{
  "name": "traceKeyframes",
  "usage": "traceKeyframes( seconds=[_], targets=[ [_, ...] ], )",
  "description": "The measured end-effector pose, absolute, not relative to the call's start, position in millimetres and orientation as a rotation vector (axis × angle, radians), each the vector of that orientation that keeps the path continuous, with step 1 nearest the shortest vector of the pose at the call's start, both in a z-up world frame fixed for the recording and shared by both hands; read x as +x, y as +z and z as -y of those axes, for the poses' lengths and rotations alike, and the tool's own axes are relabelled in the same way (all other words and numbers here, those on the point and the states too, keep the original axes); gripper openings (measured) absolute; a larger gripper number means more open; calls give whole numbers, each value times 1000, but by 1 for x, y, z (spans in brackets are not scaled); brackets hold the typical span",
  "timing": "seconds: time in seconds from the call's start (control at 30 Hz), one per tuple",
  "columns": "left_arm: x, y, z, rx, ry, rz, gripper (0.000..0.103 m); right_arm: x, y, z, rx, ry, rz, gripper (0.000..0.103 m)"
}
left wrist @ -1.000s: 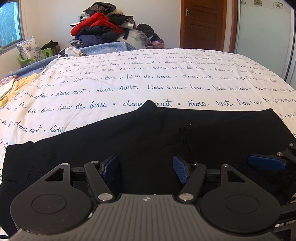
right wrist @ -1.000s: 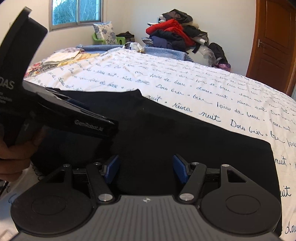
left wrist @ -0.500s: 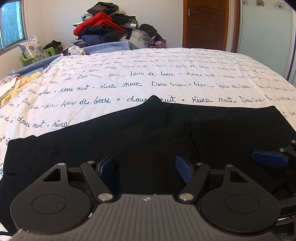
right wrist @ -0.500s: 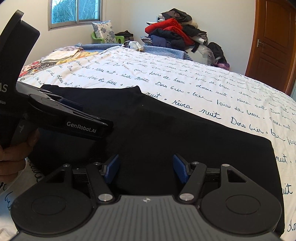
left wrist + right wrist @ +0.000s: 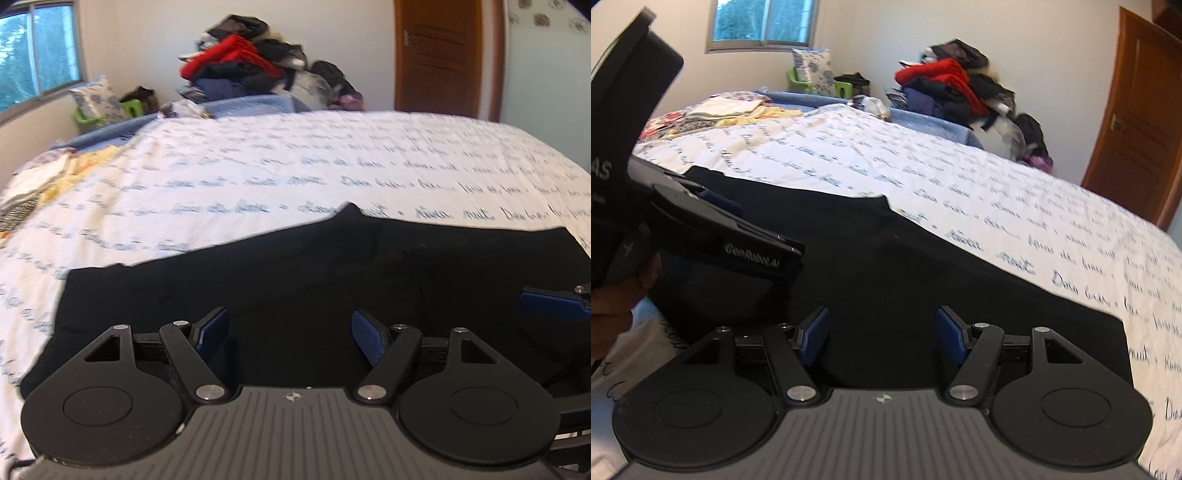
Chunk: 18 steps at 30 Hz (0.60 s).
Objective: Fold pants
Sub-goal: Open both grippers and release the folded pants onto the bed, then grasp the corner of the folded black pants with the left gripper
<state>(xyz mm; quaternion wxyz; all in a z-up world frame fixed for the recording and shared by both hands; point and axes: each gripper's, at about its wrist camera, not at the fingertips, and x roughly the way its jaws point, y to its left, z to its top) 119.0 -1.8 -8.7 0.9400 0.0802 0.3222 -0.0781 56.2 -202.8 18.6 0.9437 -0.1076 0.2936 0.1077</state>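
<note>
Left wrist view looks along my left gripper (image 5: 290, 338), whose blue pads are spread wide with nothing between them, hovering over the near edge of the black pants (image 5: 295, 280). The pants lie flat across the bedspread (image 5: 258, 166), a white cover printed with lines of blue script, and a small peak of fabric rises at the middle of their far edge. This view alone shows the left end of the garment, where its corner meets the bedspread, and it catches one blue pad of my right gripper (image 5: 552, 304) poking in from the right edge, over the cloth.

Right wrist view gives the other side. My right gripper (image 5: 882, 338) is likewise spread apart and empty above the pants (image 5: 923, 280), and here the garment's right end shows, squared off against the bedspread (image 5: 997, 184). To the left I see the body of the left gripper (image 5: 727, 240) from the side, with my hand (image 5: 617, 306) wrapped around its handle; whether its fingers touch the cloth I cannot tell from this angle.

Both views show a clothes pile (image 5: 243, 66) against the far wall, a patterned pillow (image 5: 812, 70) under the window, and a wooden door (image 5: 439, 55). Motion blur softens the script in both.
</note>
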Motion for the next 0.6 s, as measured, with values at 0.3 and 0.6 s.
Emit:
traceKeyframes(
  seconds=[0.3, 0.6],
  targets=[
    [106, 12, -80, 66, 35, -660, 83, 55, 40, 136, -420, 419, -487, 64],
    [87, 28, -196, -310, 156, -709, 76, 58, 45, 54, -545, 658, -396, 63]
  ],
)
